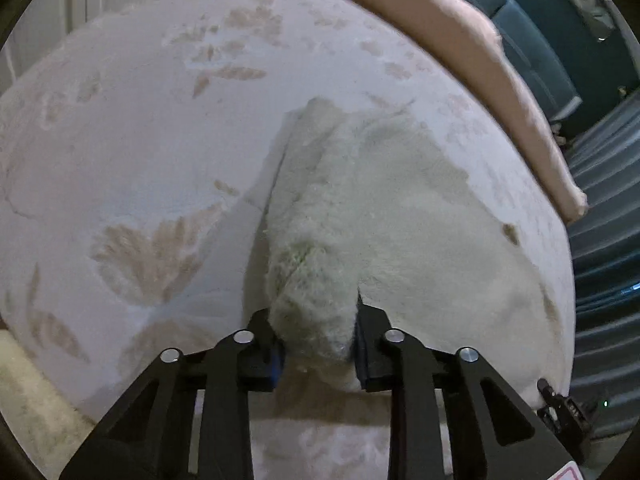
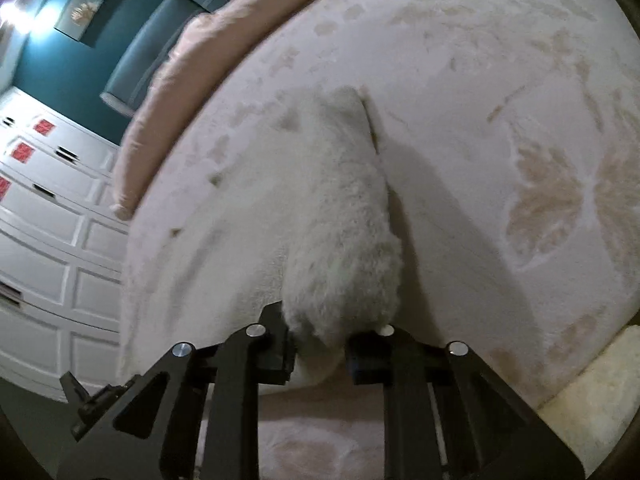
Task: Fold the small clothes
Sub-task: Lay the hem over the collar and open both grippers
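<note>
fluffy pale garment [image 1: 360,208] bunched in a ridge straight ahead, filling both sets of jaws, open patterned bedspread [image 1: 140,140] to its left and beyond, pink blanket roll [image 1: 500,80] walling the far edge, white panelled cupboards [image 2: 48,240] past the bed's side

The fluffy garment [image 1: 360,208] is pale cream-white. The bedspread [image 1: 140,140] under it is white with beige leaf patterns. At its far edge the blanket [image 1: 480,60] is pink. The headboard [image 2: 160,40] and the wall [image 2: 60,76] are teal, the cabinet doors [image 2: 48,216] white with red stickers.
</note>
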